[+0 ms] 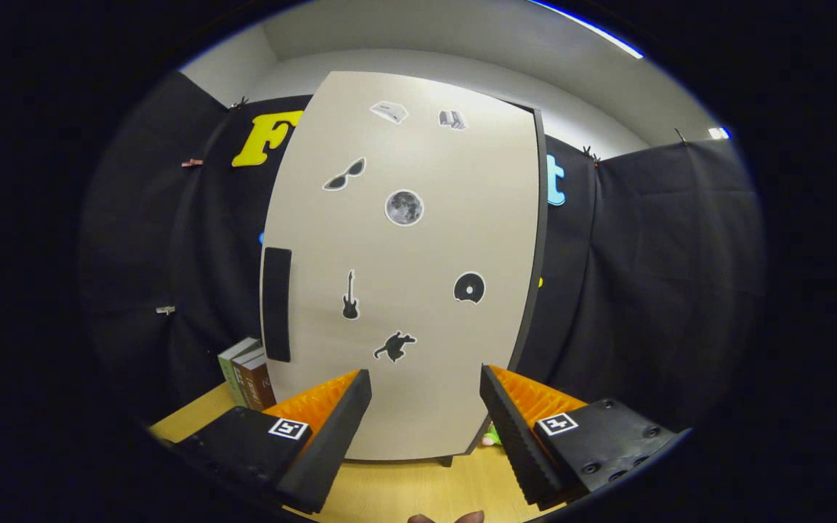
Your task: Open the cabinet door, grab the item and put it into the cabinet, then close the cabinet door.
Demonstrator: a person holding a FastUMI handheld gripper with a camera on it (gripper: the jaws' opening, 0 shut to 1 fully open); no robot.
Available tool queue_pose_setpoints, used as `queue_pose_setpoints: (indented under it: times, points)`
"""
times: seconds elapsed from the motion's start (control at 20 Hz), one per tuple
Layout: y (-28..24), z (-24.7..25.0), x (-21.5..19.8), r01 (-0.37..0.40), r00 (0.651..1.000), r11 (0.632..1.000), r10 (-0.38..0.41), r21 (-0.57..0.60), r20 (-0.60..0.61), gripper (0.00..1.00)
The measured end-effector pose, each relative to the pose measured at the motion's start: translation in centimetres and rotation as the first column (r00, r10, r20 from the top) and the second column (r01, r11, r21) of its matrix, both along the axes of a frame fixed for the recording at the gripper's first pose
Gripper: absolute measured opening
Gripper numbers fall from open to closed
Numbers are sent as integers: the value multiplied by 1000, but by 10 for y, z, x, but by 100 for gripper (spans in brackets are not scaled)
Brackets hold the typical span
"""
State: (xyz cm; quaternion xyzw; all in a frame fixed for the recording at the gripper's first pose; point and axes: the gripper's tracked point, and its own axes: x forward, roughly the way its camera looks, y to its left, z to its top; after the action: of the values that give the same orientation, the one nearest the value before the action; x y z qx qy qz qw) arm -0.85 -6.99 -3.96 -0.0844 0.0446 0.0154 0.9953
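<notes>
A tall pale cabinet door [404, 261] stands shut right ahead of my fingers, dotted with small stickers. Its dark vertical handle [277, 303] runs along the door's left edge, to the left of and beyond my left finger. My gripper [426, 396] is open with nothing between its fingers, and the door's lower part shows through the gap. A small green and pink item [492, 437] peeks out at the cabinet's lower right corner, just inside my right finger; most of it is hidden.
Three upright books [248, 372] stand on the wooden tabletop [418, 490] left of the cabinet, below the handle. Black cloth walls close in on both sides. Fingertips of a person's hand [447, 518] show under the gripper.
</notes>
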Motion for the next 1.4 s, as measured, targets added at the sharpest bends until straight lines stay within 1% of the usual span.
queue_pose_setpoints:
  times: [0.1, 0.2, 0.35, 0.6, 0.7, 0.95, 1.4]
  points:
    - [8, -7, 1, -27, 999, 1000, 27, 5, -23, 98]
    - [14, -17, 0, -39, 998, 999, 38, -10, -51, 98]
    - [31, -19, -14, -61, 996, 998, 63, 35, -69, 98]
    - [38, -9, -41, -19, 997, 998, 24, 67, -72, 98]
    - [44, -5, -48, -17, 997, 996, 24, 86, -80, 98]
    - [48, 20, -58, -6, 999, 994, 10, 112, -37, 98]
    - [50, 34, -63, -11, 1000, 994, 12, 110, -14, 98]
